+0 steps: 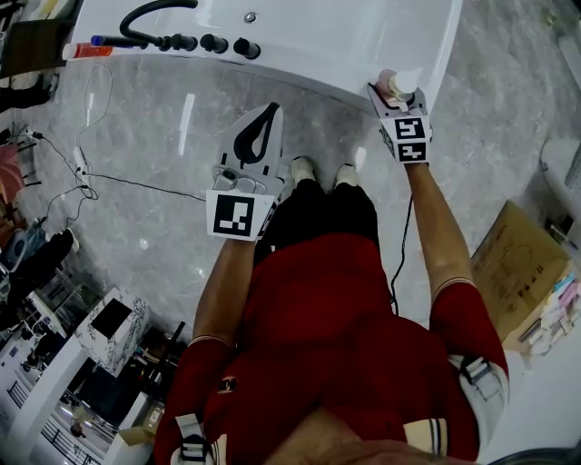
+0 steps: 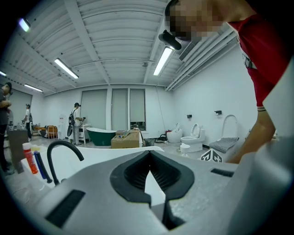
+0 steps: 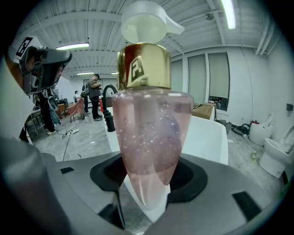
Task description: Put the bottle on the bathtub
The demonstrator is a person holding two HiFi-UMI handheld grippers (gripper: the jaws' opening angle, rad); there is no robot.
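Observation:
A pink translucent bottle [image 3: 151, 133] with a gold collar and a clear pump top stands upright between the jaws of my right gripper [image 3: 147, 183], which is shut on its lower body. In the head view the bottle [image 1: 399, 84] and right gripper [image 1: 392, 93] sit at the near right corner of the white bathtub [image 1: 345, 45]. Whether the bottle's base touches the tub rim [image 3: 206, 137] I cannot tell. My left gripper [image 1: 270, 111] is shut and empty, held over the floor just short of the tub's near side, its tips [image 2: 149, 158] meeting before the tub rim [image 2: 105, 156].
A black faucet [image 1: 154, 14] with black knobs [image 1: 213, 43] and a red-and-white tube [image 1: 86, 50] sit on the tub's left end. Cables [image 1: 82, 163] trail across the grey floor. A cardboard box [image 1: 513, 263] stands at the right, equipment [image 1: 91, 345] at the lower left. Toilets [image 2: 193, 140] line the far wall.

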